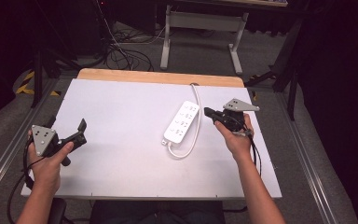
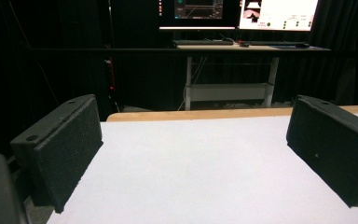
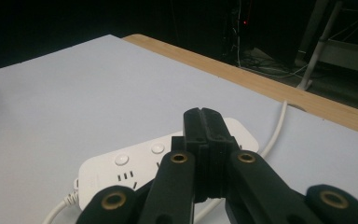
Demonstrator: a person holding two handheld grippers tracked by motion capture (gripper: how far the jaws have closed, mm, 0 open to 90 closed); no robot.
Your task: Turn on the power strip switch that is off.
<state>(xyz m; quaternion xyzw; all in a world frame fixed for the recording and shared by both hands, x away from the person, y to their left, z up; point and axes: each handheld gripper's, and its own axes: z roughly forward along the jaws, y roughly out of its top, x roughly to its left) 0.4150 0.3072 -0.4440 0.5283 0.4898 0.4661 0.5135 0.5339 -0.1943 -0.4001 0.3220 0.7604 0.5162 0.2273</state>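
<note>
A white power strip [image 1: 181, 122] lies on the white table top [image 1: 121, 116], right of centre, its white cable [image 1: 196, 126] looping round its near end and running off the far edge. My right gripper [image 1: 207, 112] hovers just right of the strip, held by a hand, pointing left at it. In the right gripper view the jaws are pressed flat together with nothing between them, above the power strip [image 3: 135, 165]. My left gripper [image 1: 80, 129] is at the table's left side, far from the strip. Its fingers [image 2: 65, 149] stand wide apart over bare table.
A wooden strip [image 1: 161, 76] edges the table's far side. Beyond it stand a desk frame [image 1: 200, 28] and tangled floor cables [image 1: 121, 53]. Monitors [image 2: 242, 11] glow on a far desk in the left gripper view. Metal rails [image 1: 303, 163] flank the table.
</note>
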